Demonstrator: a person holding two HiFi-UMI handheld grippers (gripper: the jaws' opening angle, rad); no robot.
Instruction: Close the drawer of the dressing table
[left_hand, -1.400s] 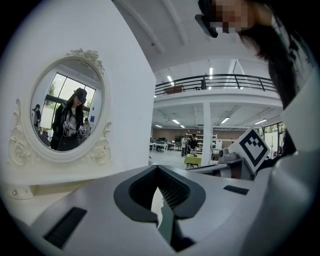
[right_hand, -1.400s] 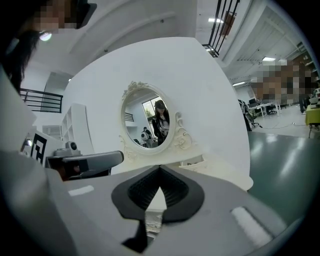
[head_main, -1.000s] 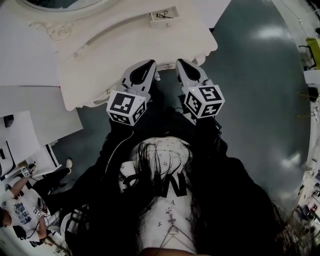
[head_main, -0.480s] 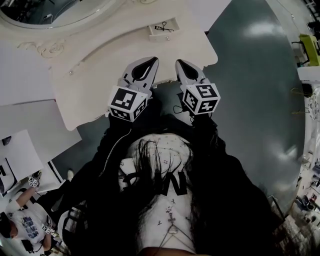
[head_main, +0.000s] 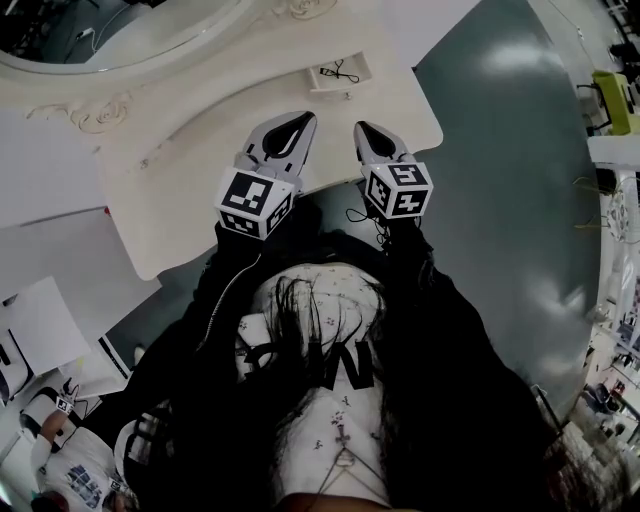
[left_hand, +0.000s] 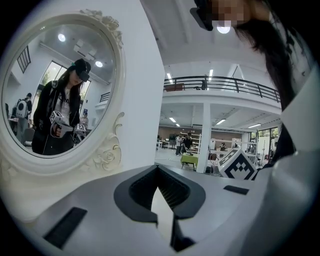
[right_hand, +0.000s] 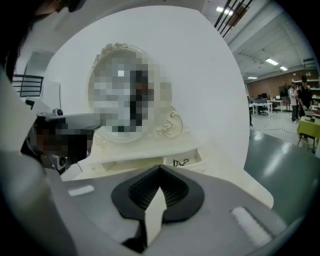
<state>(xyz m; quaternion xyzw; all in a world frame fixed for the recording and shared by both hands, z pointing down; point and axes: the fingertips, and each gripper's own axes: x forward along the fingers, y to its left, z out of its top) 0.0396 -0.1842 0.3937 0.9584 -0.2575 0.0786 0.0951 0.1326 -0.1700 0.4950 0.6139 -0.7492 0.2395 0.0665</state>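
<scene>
The white dressing table (head_main: 200, 170) fills the top of the head view, its oval mirror (head_main: 110, 25) at the upper left. A small drawer (head_main: 340, 73) on the tabletop stands pulled out, with a thin black item (head_main: 341, 70) inside. My left gripper (head_main: 303, 117) hangs over the table's front part, shut and empty, a short way before the drawer. The right gripper (head_main: 362, 127) is beside it, also shut and empty. In the right gripper view the drawer (right_hand: 186, 161) lies just beyond the shut tips (right_hand: 160, 167). The left gripper view has the mirror (left_hand: 55, 90) left of its shut tips (left_hand: 158, 167).
Grey-green floor (head_main: 500, 150) lies right of the table. White boards (head_main: 50, 230) sit at the left. Another person (head_main: 60, 470) is at the bottom left corner. Shelving and a green item (head_main: 615, 100) line the right edge.
Both grippers have come forward over the table's front edge, closer to the open drawer. The table and drawer have slid down in the head view. Both stay shut.
</scene>
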